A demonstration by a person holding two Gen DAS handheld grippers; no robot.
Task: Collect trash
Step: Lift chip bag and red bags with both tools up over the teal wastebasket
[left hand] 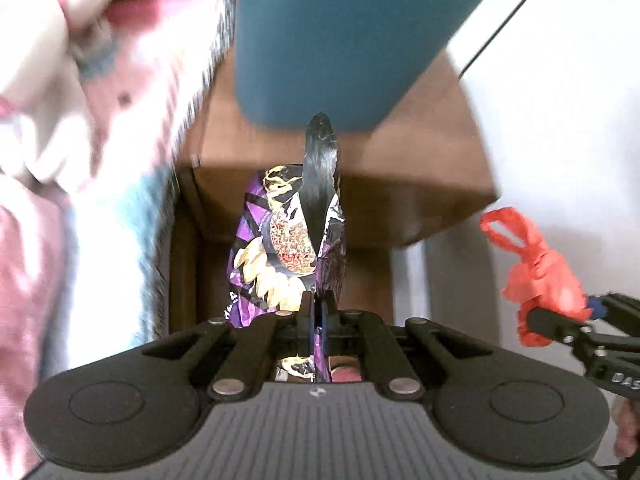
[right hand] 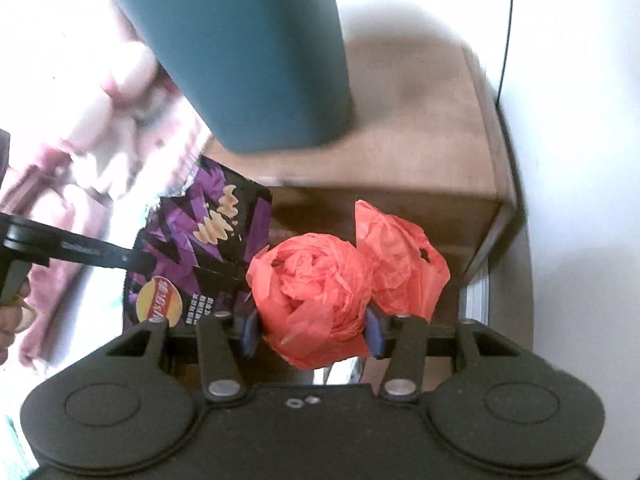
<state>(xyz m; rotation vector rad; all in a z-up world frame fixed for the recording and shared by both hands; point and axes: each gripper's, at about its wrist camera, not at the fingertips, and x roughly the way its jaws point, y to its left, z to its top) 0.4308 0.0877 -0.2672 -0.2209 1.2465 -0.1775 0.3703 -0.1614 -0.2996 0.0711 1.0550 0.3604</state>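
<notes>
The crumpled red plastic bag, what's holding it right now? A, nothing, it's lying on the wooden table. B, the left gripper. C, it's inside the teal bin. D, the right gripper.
D: the right gripper has its jaws closed on the crumpled red plastic bag, while the left gripper pinches the purple chip bag.

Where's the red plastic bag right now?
The red plastic bag is clamped in the right claw, right of the chip bag, below the teal bin.
</notes>
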